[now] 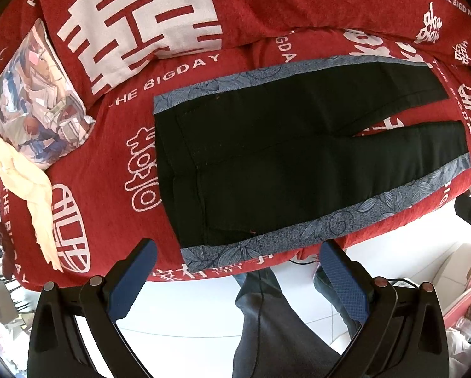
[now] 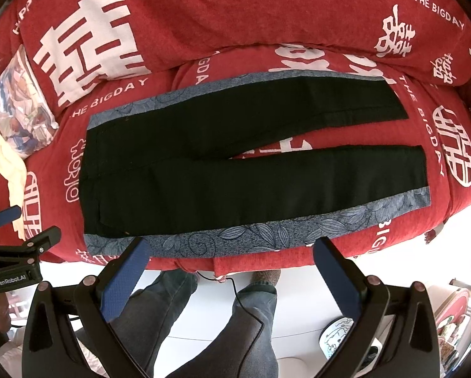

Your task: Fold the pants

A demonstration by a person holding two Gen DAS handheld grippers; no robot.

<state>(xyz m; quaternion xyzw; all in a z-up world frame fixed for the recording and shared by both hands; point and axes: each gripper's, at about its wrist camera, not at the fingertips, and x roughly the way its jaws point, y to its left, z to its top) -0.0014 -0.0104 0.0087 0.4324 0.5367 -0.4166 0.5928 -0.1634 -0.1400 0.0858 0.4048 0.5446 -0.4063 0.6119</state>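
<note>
Both grippers, left (image 1: 238, 260) and right (image 2: 232, 256), gape empty near black blue-striped cloth pants (image 2: 235, 163); we spread these flat for folding.

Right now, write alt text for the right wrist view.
Black pants with blue patterned side stripes lie flat and unfolded, legs slightly apart, waist to the left, on a red bed cover with white lettering. The right tool hangs open at the near stripe, holding nothing. The left tool shows at the left edge.
</note>
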